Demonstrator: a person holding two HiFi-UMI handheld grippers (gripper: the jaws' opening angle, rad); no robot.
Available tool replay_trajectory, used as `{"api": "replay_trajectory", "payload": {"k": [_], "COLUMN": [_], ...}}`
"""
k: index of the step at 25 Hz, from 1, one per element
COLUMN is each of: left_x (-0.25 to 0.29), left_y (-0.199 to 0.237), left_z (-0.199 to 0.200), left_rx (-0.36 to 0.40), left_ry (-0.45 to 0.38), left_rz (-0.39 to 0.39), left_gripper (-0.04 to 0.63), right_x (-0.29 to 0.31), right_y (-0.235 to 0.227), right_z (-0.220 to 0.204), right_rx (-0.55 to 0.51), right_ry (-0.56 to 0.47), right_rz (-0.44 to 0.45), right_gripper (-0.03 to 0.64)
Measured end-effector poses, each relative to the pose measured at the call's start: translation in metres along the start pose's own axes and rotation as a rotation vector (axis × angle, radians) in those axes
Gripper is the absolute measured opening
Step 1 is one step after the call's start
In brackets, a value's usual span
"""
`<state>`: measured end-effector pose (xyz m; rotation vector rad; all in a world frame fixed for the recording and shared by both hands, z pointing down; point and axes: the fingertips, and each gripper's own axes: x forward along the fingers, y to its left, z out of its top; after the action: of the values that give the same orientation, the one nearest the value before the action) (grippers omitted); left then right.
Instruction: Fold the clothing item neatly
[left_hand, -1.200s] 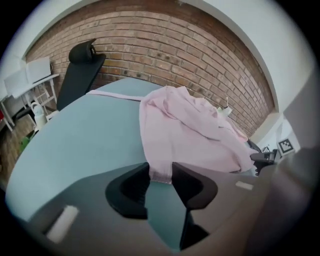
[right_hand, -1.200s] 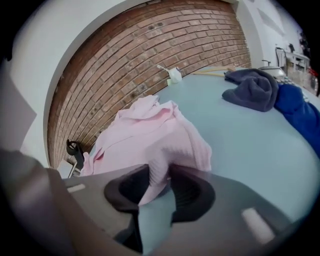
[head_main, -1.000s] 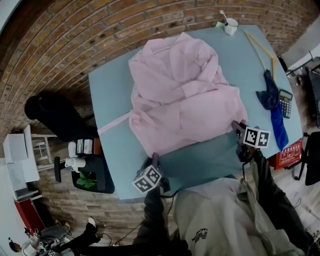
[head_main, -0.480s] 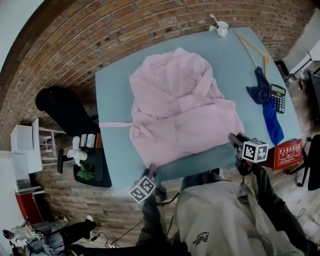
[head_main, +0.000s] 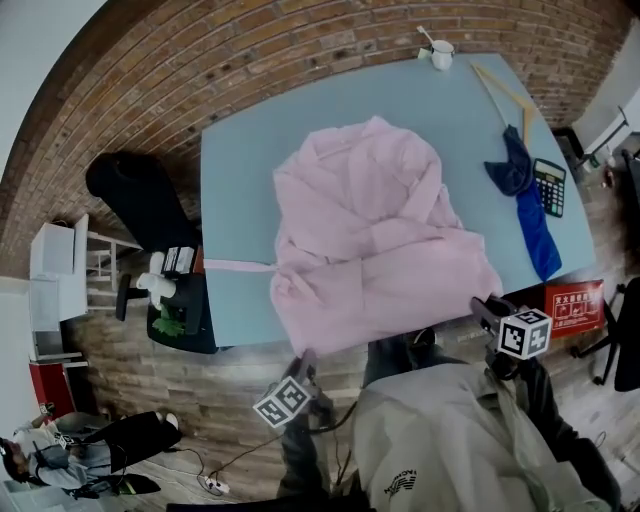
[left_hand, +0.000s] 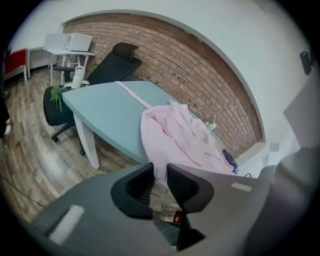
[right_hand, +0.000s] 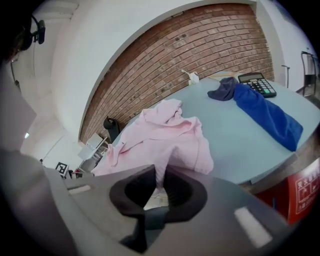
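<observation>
Person stands at the bench (head_main: 240, 150), a claw in each hand. L claw (left_hand: 160, 170) is nearly closed, pinching the near hem of a pink garment (head_main: 370, 240). R claw (right_hand: 160, 172) is likewise clamped on the hem further along, w/ pink cloth caught betw. its jaws. The garment lies rumpled across the middle of the bench, its near edge drawn over the front lip, where both claws grip it just off the edge. A pink belt strip (head_main: 235, 265) runs from the garment's left side to the bench's left edge. At the right end lies a dark blue cloth (head_main: 530, 215) w/ a calculator (head_main: 550, 187) just beside it. A wooden strip (head_main: 505, 90) lies nearby, and a white mug (head_main: 441, 53) sits at the far corner. A black office chair (head_main: 135, 195) stands by the left edge, and a red box (head_main: 578, 300) shows below the right corner, near the R claw.
</observation>
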<state>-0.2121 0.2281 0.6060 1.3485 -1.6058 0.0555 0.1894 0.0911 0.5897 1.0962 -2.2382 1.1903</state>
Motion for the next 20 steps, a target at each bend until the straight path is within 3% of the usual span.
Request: {"api": "replay_trajectory", "payload": {"k": [3, 6, 11, 15, 20], "left_x": [-0.011, -0.017, -0.015, 0.006, 0.051], "left_y": [-0.009, -0.027, -0.063, -0.08, -0.093], "left_z": [-0.001, 0.024, 0.104, 0.172, 0.235], "left_rx": [-0.032, -0.037, -0.015, -0.02, -0.023], "left_ry": [-0.008, -0.046, -0.149, -0.221, -0.236], "left_rz": [-0.037, -0.089, -0.207, -0.262, -0.286], "left_gripper": [0.083, 0.083, 0.08, 0.077, 0.077], "right_x": [-0.007, -0.008, -0.004, 0.017, 0.054], "right_y": [-0.001, 0.009, 0.038, 0.051, 0.055], "right_z": [0.001, 0.02, 0.097, 0.163, 0.231], "right_rx": [-0.016, -0.041, -0.15, -0.232, -0.216], "right_ry": [-0.004, -0.014, -0.084, -0.119, -0.153], "right_rz": [0.011, 0.05, 0.124, 0.132, 0.137], "right_gripper": [0.041, 0.041, 0.04, 0.04, 0.04]}}
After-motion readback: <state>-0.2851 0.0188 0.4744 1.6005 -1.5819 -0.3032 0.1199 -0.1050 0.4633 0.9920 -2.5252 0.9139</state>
